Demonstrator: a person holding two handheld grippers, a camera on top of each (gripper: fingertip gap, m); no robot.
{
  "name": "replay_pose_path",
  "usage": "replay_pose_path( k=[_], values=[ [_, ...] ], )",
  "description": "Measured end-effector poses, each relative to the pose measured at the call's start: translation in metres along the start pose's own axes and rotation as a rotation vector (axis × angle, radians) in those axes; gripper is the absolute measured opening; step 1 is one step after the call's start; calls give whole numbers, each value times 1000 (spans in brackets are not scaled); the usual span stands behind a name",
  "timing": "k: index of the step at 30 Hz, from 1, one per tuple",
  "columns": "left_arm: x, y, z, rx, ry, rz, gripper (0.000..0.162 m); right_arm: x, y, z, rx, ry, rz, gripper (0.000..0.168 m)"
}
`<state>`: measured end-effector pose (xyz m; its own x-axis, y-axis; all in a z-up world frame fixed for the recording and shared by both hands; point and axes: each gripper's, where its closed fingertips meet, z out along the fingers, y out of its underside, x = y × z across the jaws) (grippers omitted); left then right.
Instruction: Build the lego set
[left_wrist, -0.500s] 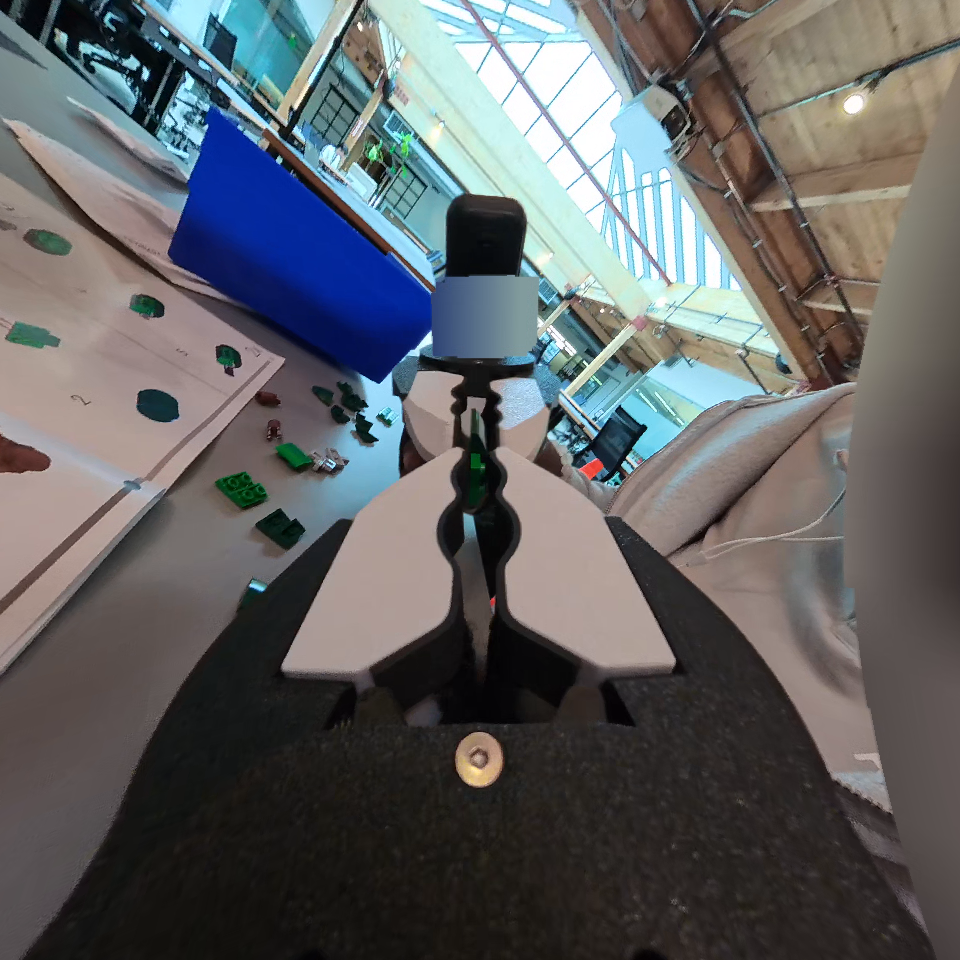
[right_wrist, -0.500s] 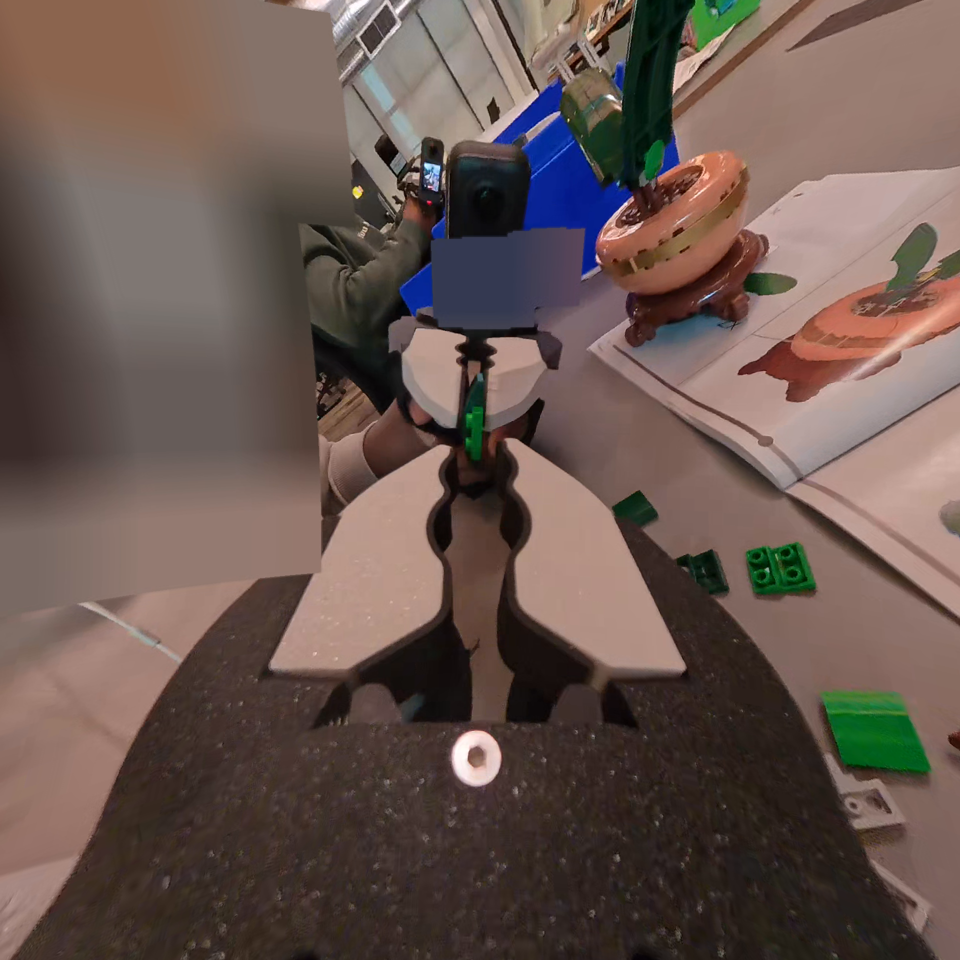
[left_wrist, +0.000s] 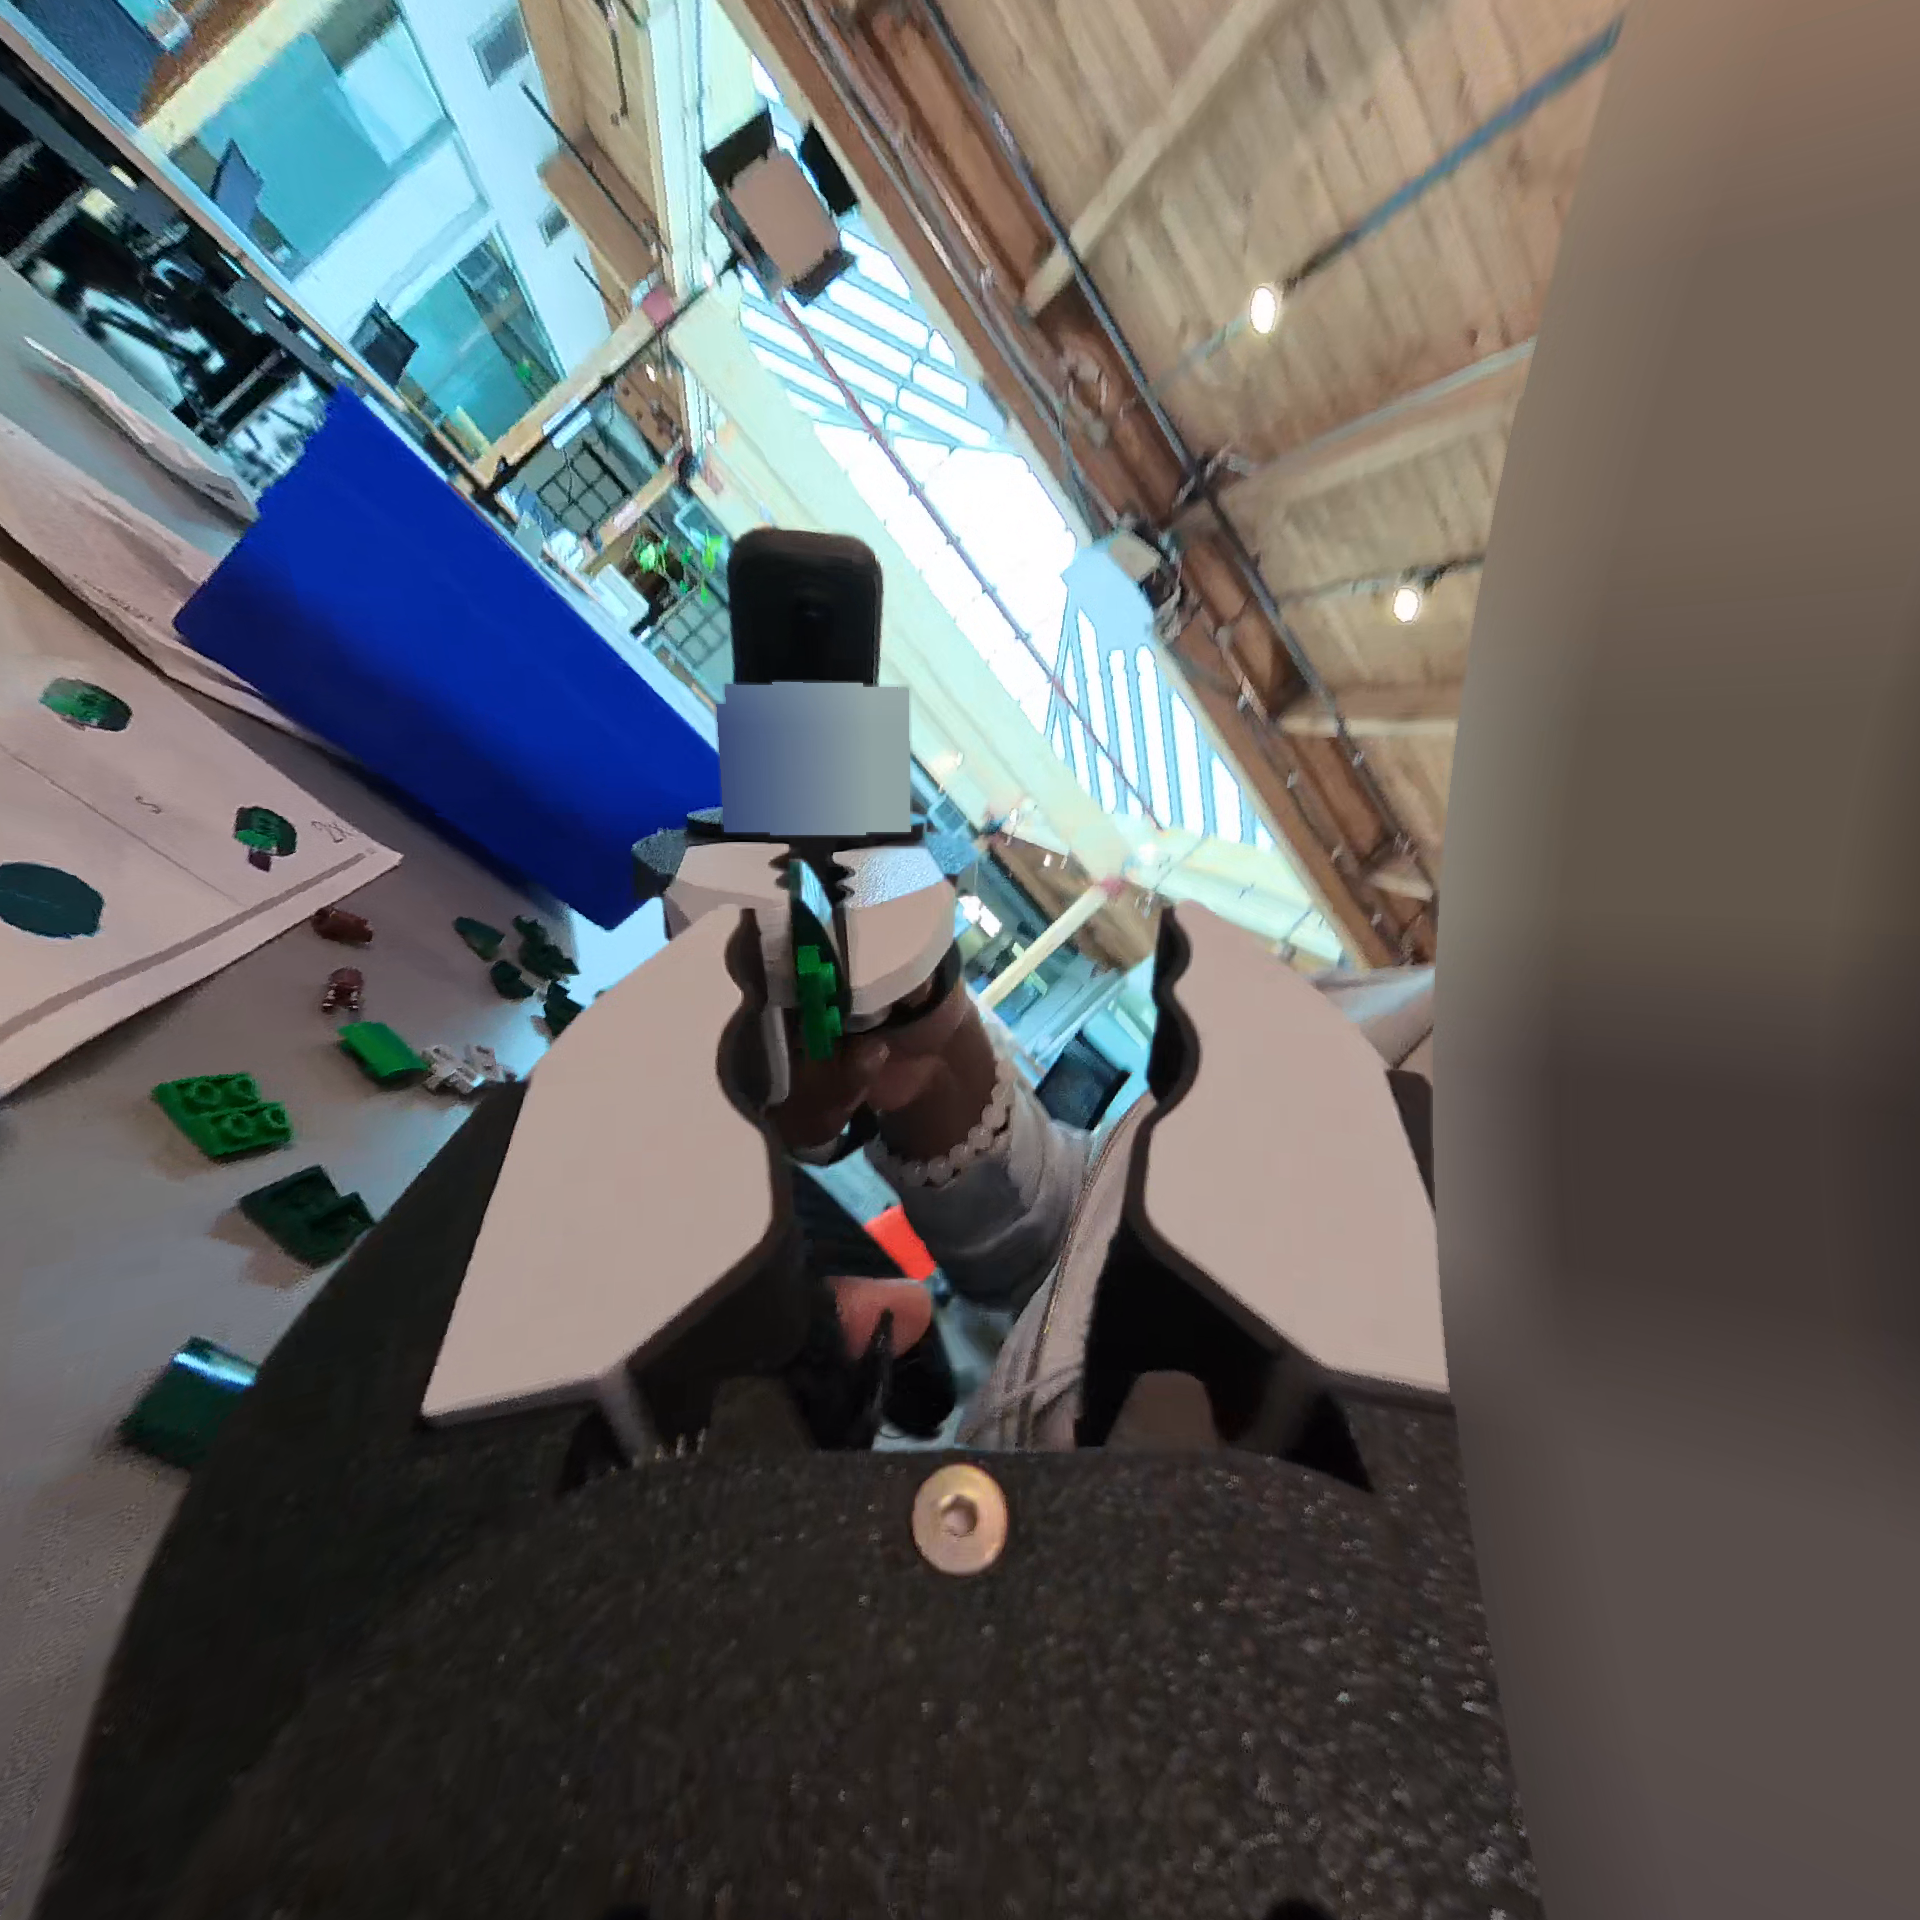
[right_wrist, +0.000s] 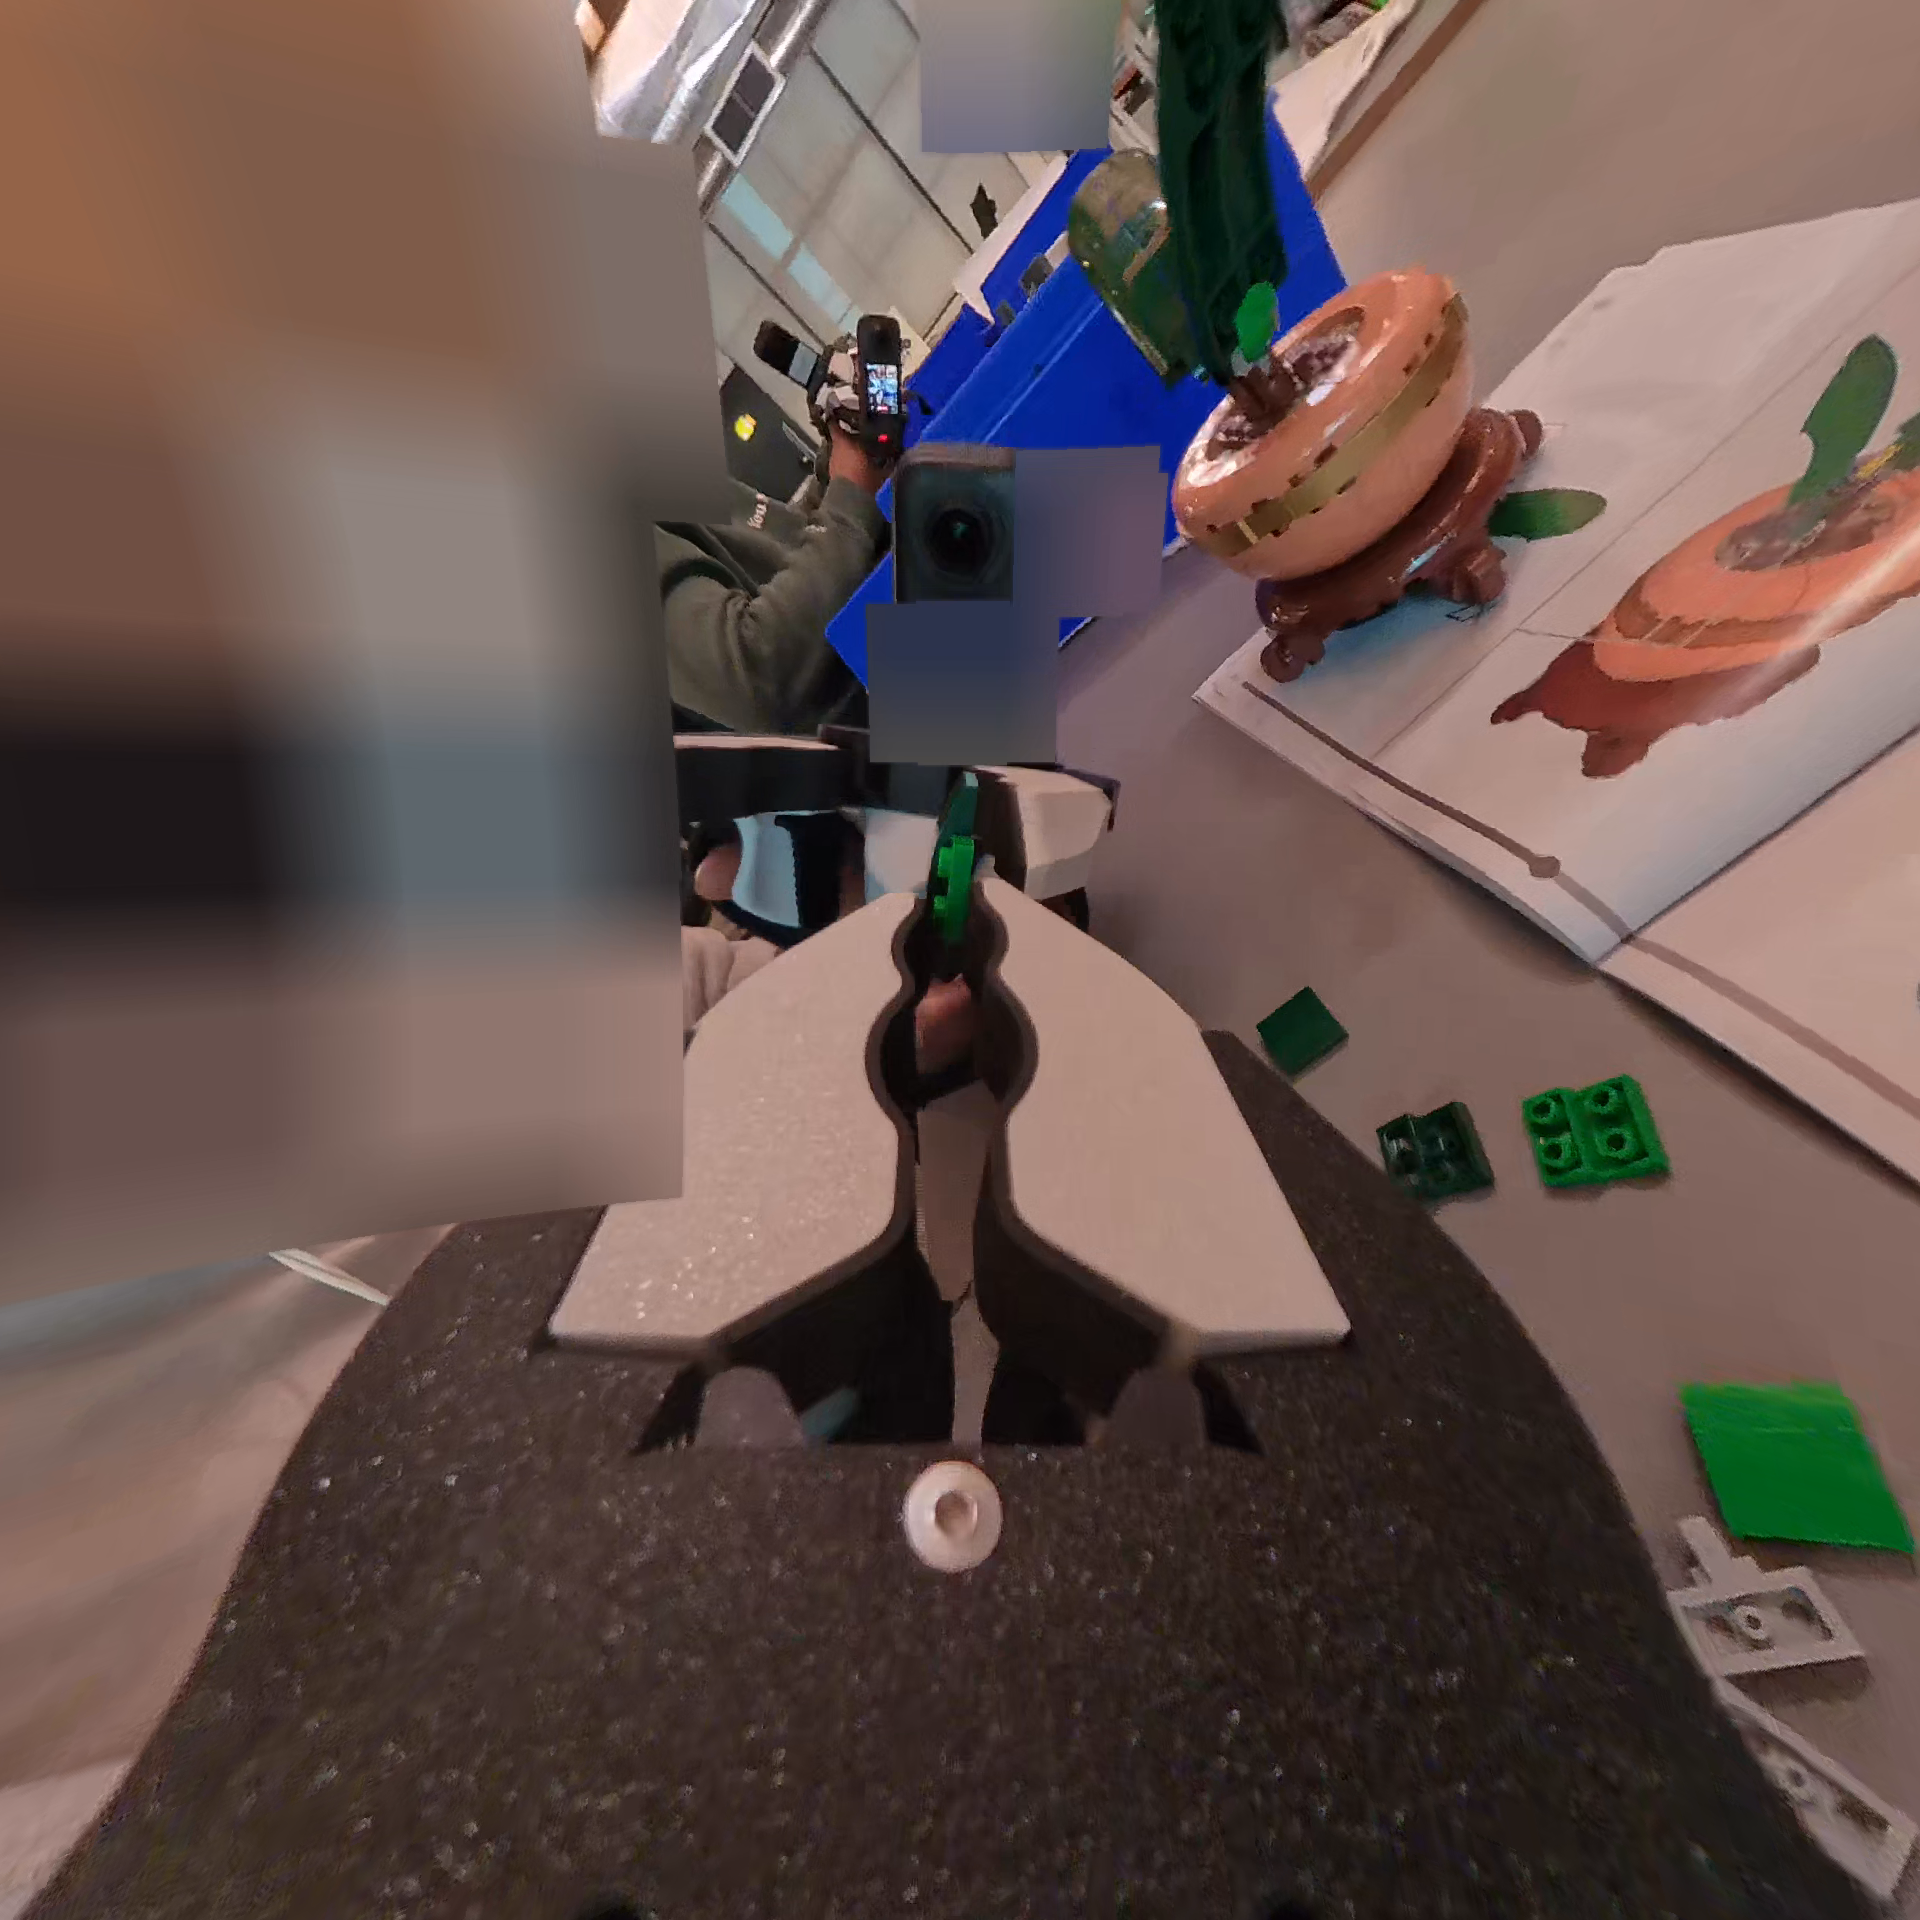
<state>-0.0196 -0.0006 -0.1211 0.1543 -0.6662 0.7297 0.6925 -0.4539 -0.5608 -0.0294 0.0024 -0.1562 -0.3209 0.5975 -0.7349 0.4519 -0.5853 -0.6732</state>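
Your right gripper (right_wrist: 951, 914) is clamped on the leaf piece (right_wrist: 952, 878), a thin stack of a bright green plate on a darker green one, pinched edge-on at the very tips. Your left gripper (left_wrist: 956, 935) stands wide apart with nothing in it, facing the right one at close range; in the left wrist view the leaf piece (left_wrist: 814, 982) sits just beyond your left finger, between the right gripper's tips.

The piece looks light, stiff and glossy. It will not bend, but it can pivot or squirt out of the hard pads if you squeeze on a corner or across the studs. The two plates hold together by stud friction alone, so a sideways twist could peel them apart. If you take it with the left, grip across the flat faces, on the end that sticks out clear of the right tips, and close fully before the right lets go.

The plant (right_wrist: 1320, 488), a peach bowl on a brown stand with a tall dark green stem, stands on the booklet (right_wrist: 1558, 790), well apart from both grippers. It looks top-heavy on that narrow stand, and the paper may slide, so steady the bowl, not the stem, when you press anything on.

Loose green plates (right_wrist: 1595, 1143) and grey bits (right_wrist: 1756, 1621) lie on the table (right_wrist: 1195, 727) by your right gripper; they are small and low, so pick them by their long edges.
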Motion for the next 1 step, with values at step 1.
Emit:
replay_pose_path(
  k=[1],
  values=[
    [-1, -1, 0, 25, -4, -35, 74, 3, 1, 0, -6, 6, 32, 5]
  ],
)
